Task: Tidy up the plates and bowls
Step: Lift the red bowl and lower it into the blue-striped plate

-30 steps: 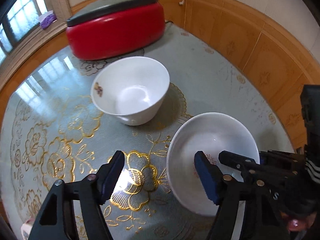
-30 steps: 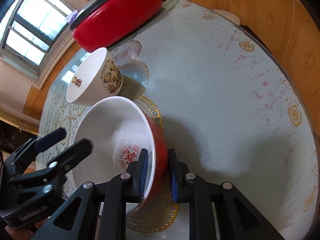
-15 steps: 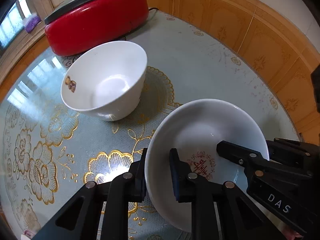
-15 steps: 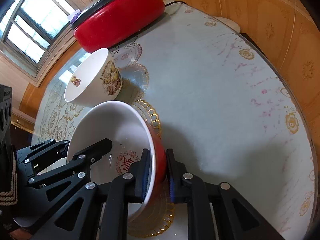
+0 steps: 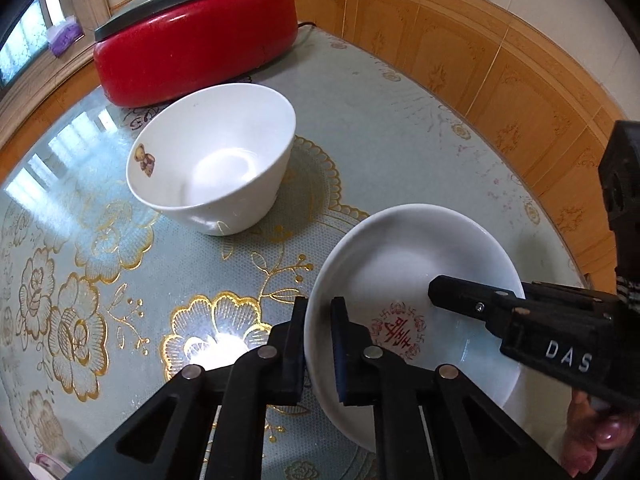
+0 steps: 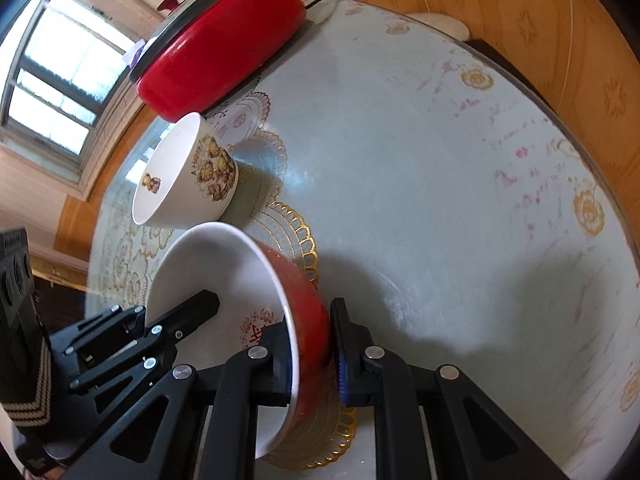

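Note:
A shallow bowl, white inside with a red emblem and red outside (image 5: pixel 416 264) (image 6: pixel 224 264), is gripped on opposite rims by both grippers. My left gripper (image 5: pixel 318 344) is shut on its left rim; it also shows in the right wrist view (image 6: pixel 176 320). My right gripper (image 6: pixel 310 344) is shut on its right rim; it also shows in the left wrist view (image 5: pixel 480 304). A deeper white bowl with teddy-bear prints (image 5: pixel 216 160) (image 6: pixel 188 172) stands upright on the table beyond it, apart from the held bowl.
A red electric pot with a grey lid (image 5: pixel 196 36) (image 6: pixel 224 48) stands at the table's far side behind the bear bowl. The round glass-topped table (image 5: pixel 384 120) (image 6: pixel 420 160) has a wood-panelled wall close on the right. A window (image 6: pixel 60 80) is at the far left.
My left gripper was open a second ago and has closed on the red bowl's left rim. The right gripper kept its grip. The views shifted slightly with the bowl.

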`<state>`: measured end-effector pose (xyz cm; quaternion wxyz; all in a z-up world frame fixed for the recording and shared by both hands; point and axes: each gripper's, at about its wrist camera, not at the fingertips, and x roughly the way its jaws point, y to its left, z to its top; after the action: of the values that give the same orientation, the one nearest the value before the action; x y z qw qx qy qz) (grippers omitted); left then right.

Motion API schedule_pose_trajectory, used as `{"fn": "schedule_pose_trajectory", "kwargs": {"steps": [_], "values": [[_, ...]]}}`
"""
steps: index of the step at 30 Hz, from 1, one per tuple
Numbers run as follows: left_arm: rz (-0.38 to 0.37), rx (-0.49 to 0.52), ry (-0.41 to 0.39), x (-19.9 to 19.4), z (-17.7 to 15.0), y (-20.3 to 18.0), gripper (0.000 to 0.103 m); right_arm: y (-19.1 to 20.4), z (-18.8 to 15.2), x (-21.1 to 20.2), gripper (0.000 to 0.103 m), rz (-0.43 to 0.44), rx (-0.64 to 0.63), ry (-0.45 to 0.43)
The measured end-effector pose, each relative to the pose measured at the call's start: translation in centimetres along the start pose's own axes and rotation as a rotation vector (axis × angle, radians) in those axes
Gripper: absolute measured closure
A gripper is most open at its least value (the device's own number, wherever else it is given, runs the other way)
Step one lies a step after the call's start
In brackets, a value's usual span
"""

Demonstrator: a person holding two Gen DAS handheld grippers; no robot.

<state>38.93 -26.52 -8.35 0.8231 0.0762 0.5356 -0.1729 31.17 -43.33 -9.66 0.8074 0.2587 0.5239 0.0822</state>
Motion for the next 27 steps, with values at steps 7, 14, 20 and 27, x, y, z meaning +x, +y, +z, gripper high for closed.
{"fn": "schedule_pose_trajectory", "kwargs": {"steps": [7, 14, 20, 27], "values": [[-0.039, -0.027, -0.012, -1.2, -1.0, 0.5, 0.092, 0.2, -0.2, -0.8, 0.089, 0.012, 0.020, -0.009], [-0.063, -0.057, -0.053, -3.3, -1.4, 1.1, 0.092, 0.5, -0.5, -2.0, 0.088, 0.049, 0.043, -0.017], [-0.067, -0.071, -0.102, -6.2, -2.3, 1.3, 0.092, 2.1, -1.0, -4.1, 0.087, 0.072, 0.022, -0.049], [-0.060, -0.090, -0.187, -10.6, -4.2, 1.9, 0.092, 4.7, -2.2, -6.4, 0.087, 0.109, -0.015, -0.074]]}}
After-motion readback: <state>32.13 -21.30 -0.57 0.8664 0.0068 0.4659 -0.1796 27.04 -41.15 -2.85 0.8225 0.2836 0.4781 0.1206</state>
